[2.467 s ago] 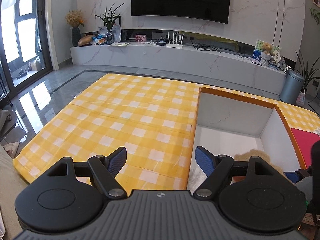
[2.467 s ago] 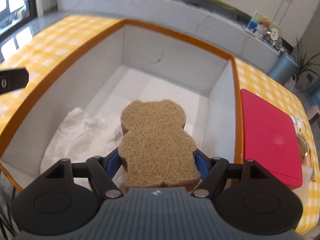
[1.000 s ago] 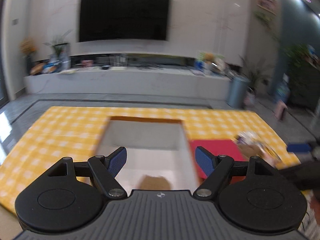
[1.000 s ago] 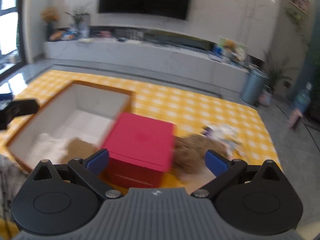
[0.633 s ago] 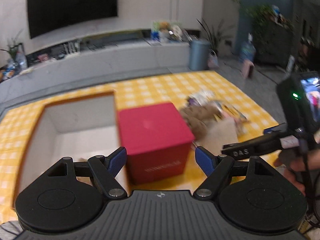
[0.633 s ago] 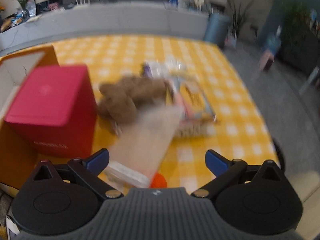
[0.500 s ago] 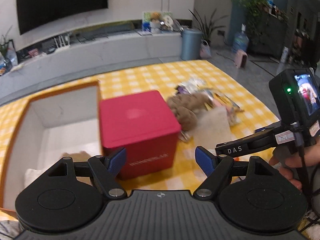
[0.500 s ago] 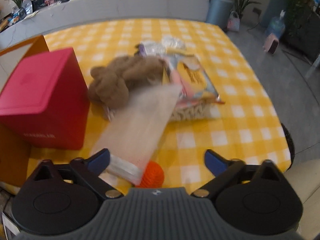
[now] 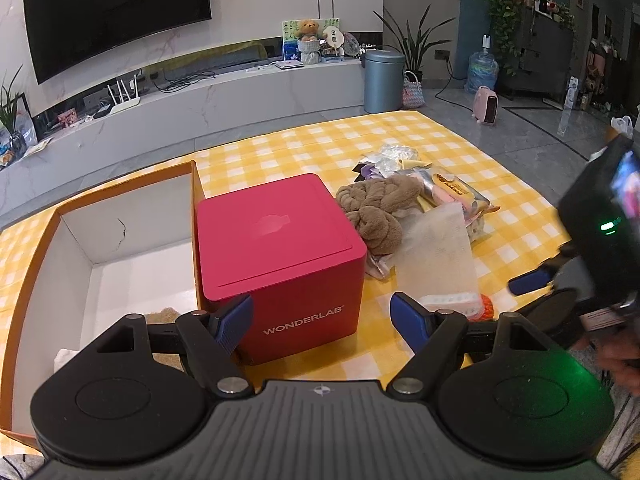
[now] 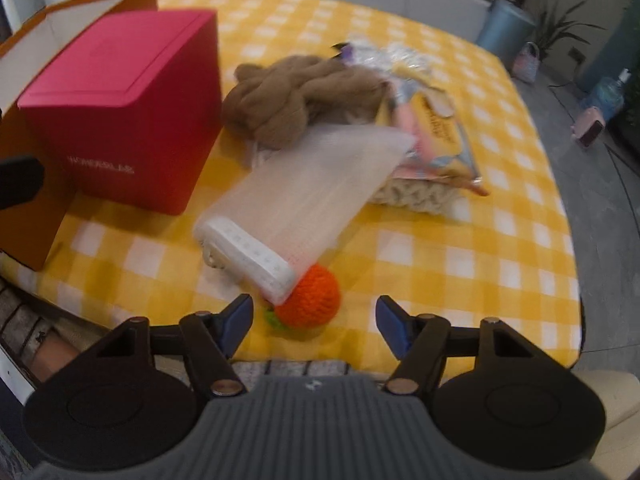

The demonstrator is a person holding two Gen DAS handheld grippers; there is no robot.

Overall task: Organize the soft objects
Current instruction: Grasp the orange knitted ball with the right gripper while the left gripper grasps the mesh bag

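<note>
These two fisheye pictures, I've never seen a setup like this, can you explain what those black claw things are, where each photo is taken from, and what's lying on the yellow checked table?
The black claws are handheld two-finger grippers, one in each of a person's hands, each with a camera looking along its blue-tipped fingers. One picture comes from the left gripper, the other from the right gripper. Both are open and hold nothing.

On the yellow checked tablecloth stand an open orange box with a white inside and, beside it, a closed red box. To the right lies a pile of soft things: a brown knotted plush piece, a white mesh pouch, snack packets and a small orange crocheted ball, partly under the pouch and straight ahead of the right gripper.
</note>
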